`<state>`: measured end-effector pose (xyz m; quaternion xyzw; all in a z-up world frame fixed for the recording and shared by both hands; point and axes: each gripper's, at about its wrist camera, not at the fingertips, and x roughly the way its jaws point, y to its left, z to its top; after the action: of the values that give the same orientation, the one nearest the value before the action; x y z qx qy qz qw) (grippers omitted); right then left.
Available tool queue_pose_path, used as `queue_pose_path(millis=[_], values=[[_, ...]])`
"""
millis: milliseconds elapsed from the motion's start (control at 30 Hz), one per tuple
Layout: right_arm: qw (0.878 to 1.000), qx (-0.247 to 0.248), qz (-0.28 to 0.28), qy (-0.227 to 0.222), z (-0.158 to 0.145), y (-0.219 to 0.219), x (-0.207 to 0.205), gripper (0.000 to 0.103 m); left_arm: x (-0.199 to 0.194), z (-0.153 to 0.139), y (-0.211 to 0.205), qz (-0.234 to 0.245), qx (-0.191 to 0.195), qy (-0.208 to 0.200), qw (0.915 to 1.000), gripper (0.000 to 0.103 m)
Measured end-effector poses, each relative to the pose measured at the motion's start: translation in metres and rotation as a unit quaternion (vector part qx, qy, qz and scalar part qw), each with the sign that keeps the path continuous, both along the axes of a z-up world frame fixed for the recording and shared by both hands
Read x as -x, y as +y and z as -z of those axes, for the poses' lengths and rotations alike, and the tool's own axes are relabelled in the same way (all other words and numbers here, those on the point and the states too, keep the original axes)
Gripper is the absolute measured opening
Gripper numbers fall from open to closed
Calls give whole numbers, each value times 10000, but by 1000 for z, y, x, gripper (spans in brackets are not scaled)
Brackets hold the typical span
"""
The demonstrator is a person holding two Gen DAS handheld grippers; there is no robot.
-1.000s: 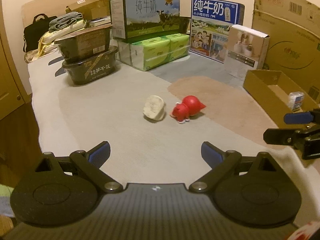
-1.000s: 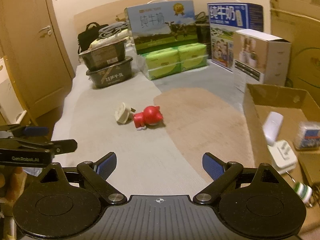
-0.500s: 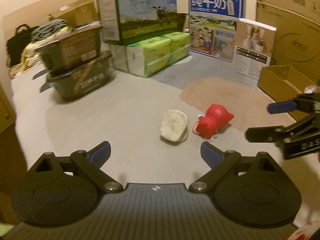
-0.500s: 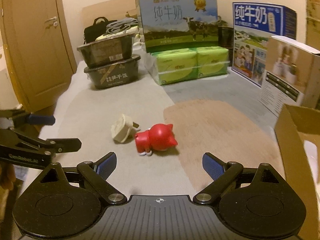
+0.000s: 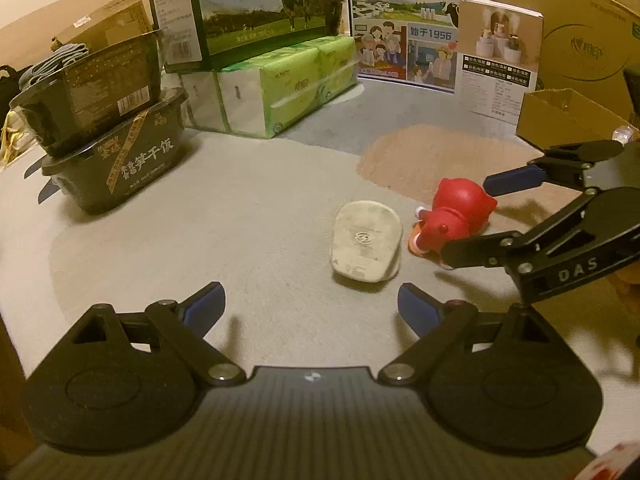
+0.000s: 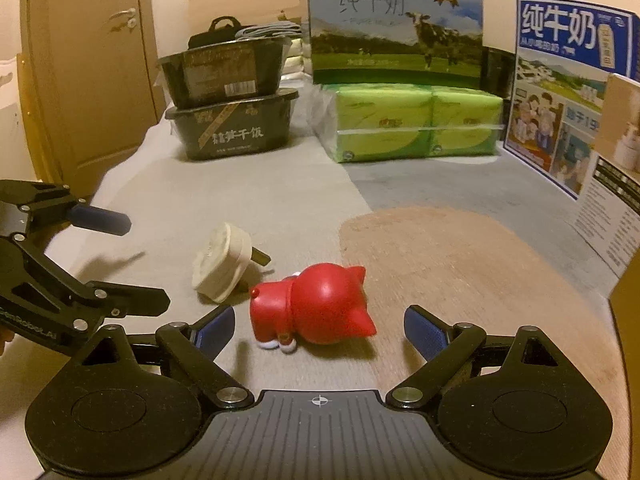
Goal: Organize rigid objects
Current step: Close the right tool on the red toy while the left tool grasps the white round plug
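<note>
A red toy figure [image 6: 320, 304] lies on its side on the grey cloth, just ahead of and between the fingers of my open right gripper [image 6: 318, 330]. A cream plug adapter [image 5: 366, 246] lies next to it, a little ahead of my open left gripper [image 5: 310, 306]. In the left wrist view the red toy [image 5: 456, 216] lies right of the adapter, and the right gripper [image 5: 468, 220] straddles it from the right. In the right wrist view the adapter [image 6: 224, 266] sits left of the toy, with the left gripper [image 6: 140, 262] at the left edge.
Stacked black food tubs [image 6: 236, 120], green tissue packs [image 6: 416, 128] and milk cartons [image 6: 392, 24] stand at the back. A white product box [image 5: 500, 60] and an open cardboard box [image 5: 560, 116] stand at the right. A door [image 6: 88, 80] is at the left.
Both grippers have moved forward and closer to the two objects. The right gripper now has the red toy between its open fingers. The left gripper has closed in on the adapter.
</note>
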<state>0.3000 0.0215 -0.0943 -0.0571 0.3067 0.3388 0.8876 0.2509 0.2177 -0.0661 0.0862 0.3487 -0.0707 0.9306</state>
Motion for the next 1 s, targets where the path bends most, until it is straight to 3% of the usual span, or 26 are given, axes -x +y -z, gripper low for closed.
queue_pose_path(millis=[300,467,1000], values=[[9997,67,-215,-27,5,10,-7,68,-2,5,-1,96,79,-43,9999,91],[9998,89,-173,-34,1,8,-7,67,-5,5,-7,184,130,-52,9997,90],[9994,72,339,46,-4,-39,0,67,-36,6,-30,398,222,12,9990,56]])
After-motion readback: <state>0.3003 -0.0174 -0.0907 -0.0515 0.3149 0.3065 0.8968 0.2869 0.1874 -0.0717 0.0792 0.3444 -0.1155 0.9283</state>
